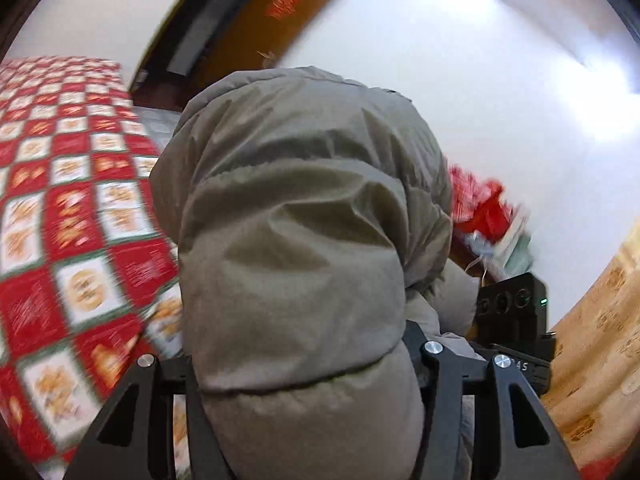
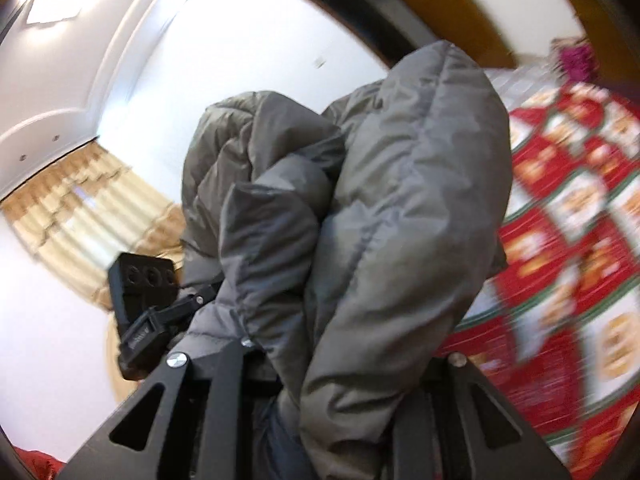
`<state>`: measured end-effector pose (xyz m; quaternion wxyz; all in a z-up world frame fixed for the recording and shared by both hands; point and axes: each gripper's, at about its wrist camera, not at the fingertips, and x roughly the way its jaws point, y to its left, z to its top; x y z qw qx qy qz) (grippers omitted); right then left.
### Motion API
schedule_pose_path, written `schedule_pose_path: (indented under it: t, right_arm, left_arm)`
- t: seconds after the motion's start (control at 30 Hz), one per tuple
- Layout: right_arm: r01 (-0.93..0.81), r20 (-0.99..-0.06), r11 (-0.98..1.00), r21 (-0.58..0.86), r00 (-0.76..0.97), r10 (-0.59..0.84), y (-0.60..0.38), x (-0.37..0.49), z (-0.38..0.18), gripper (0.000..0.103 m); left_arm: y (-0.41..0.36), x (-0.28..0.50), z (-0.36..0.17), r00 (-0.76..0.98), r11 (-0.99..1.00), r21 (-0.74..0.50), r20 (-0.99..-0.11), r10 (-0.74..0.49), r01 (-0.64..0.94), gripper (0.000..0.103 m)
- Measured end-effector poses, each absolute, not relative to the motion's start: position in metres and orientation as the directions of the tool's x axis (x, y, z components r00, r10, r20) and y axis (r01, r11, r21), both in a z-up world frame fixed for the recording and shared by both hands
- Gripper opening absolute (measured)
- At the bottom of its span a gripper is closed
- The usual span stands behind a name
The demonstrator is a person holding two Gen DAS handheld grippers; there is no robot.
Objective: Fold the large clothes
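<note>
Folding barely begun: the grey puffer jacket (image 1: 296, 216) hangs bunched above the checked bedspread (image 1: 68, 184), pinched by both the left gripper (image 1: 308, 364) and right gripper (image 2: 340, 364); laying out and all folds remain.

Left claw (image 1: 308, 360) and right claw (image 2: 340, 344) each clamped closed.

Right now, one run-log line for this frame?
phase: lift | left hand-held gripper: shut on grey puffer jacket | right hand-held gripper: shut on jacket | jacket: bunched, raised above red checkered bedspread
</note>
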<state>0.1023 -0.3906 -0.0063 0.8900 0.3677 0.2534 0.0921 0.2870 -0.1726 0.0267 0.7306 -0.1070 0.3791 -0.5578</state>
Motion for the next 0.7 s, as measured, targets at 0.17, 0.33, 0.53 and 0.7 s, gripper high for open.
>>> schedule_pose_path:
  t: [0.17,0.33,0.53,0.7]
  right_arm:
    - [0.121,-0.442,0.76,0.639,0.866,0.234,-0.44,0.114,-0.032,0.025]
    - [0.181,-0.495,0.756,0.63,0.843,0.211,-0.472,0.141,-0.069,0.024]
    - [0.221,-0.578,0.801,0.556,0.795,0.182,-0.488,0.17,-0.097,0.024]
    - [0.239,-0.598,0.784,0.574,0.775,0.202,-0.515,0.156,-0.125,0.024]
  left_arm:
    - [-0.259,0.294,0.005,0.112,0.425,-0.469,-0.56,-0.821,0.774,0.054]
    - [-0.305,0.303,-0.021,0.178,0.51,-0.367,-0.65,-0.738,0.778,0.054]
    - [-0.328,0.311,-0.046,0.256,0.59,-0.259,-0.718,-0.647,0.765,0.054]
    - [-0.339,0.317,-0.063,0.294,0.635,-0.202,-0.755,-0.586,0.746,0.055]
